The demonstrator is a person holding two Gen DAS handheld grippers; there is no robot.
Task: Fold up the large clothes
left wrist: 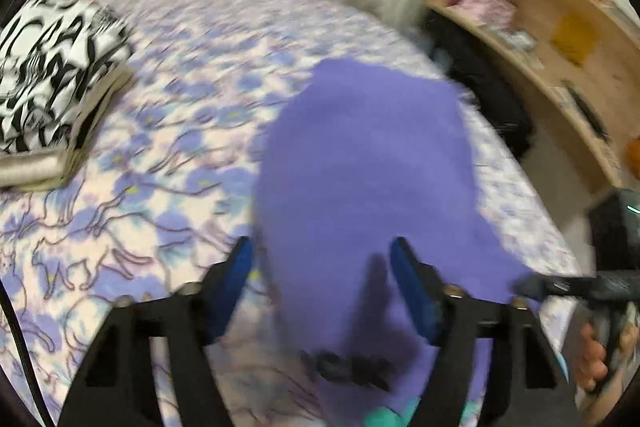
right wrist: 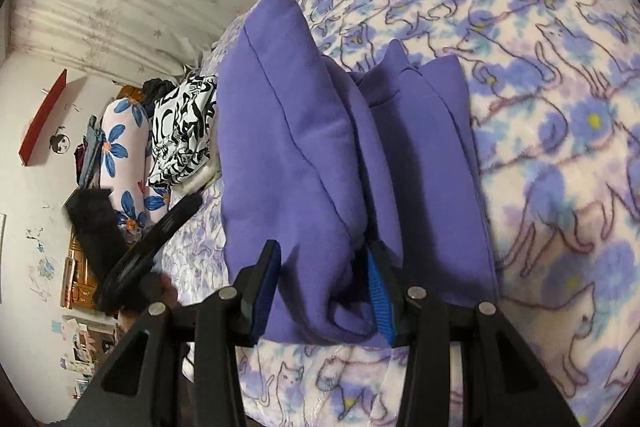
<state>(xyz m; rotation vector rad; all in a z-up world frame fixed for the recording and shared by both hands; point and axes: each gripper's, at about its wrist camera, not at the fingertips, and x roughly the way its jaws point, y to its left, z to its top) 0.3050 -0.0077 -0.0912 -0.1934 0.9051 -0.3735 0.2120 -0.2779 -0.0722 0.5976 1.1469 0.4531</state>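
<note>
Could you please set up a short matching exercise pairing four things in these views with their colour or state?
Things:
1. folded garment
2. stacked clothes
3. left claw
4. shelf unit

States:
a. open, holding nothing
b. black-and-white pattern
c. light wood
d. solid purple

Pairs: 1-d, 2-b, 3-a, 4-c

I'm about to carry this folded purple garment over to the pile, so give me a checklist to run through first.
1. Right gripper has the folded edge of the purple garment between its fingers: ok.
2. Grip tight enough to lift: cannot tell.
3. Left gripper open, holding nothing, over the garment: ok.
4. Fold holding together: ok in the right wrist view; the left wrist view is blurred.
5. Black-and-white folded pile sits apart from the garment on the cat-print blanket: ok.
</note>
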